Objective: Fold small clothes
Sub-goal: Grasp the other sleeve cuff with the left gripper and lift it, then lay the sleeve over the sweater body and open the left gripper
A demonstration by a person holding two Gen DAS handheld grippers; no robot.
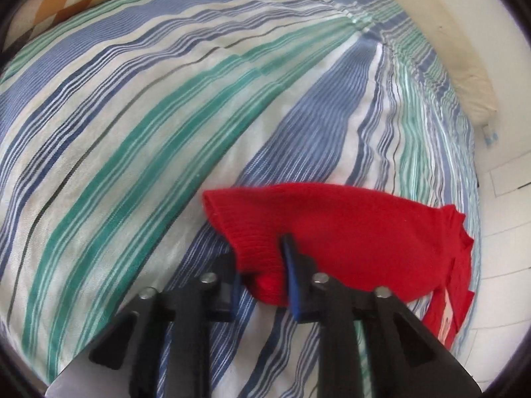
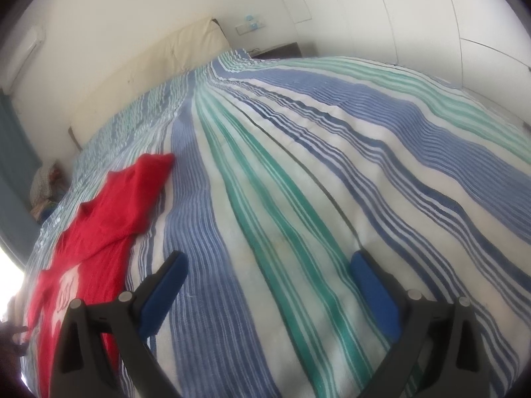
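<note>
The red knit garment [image 1: 348, 232] lay on the striped bedspread [image 1: 132, 132] near the bed's edge, one ribbed sleeve end raised. The left gripper [image 1: 285, 248] had its jaws clamped on that sleeve end. The right gripper [image 2: 268, 265] hovered over bare bedspread beside the garment, jaws wide apart and empty.

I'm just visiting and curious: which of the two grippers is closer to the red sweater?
Left. The left gripper is clamped on the red sweater at its edge; the right gripper is open over the striped bedspread, beside it.
</note>
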